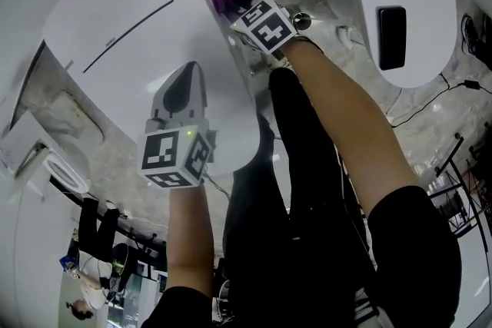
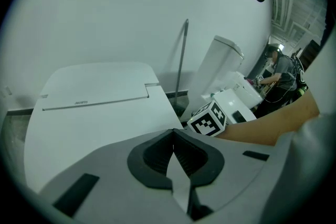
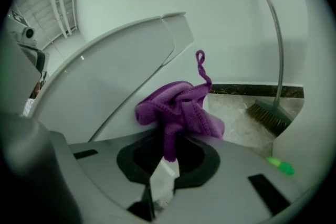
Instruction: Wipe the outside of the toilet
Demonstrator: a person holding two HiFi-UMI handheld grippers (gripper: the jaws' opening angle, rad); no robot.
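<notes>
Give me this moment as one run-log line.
right gripper: shut on purple cloth, against toilet side | left gripper: shut, empty, over toilet

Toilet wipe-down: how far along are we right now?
Done: nothing I can confirm; no wiped area shows on the toilet. In hand: the right gripper is shut on the purple cloth, held against the toilet's side below the lid. The left gripper is shut, empty. Left: likely most of the outside.
</notes>
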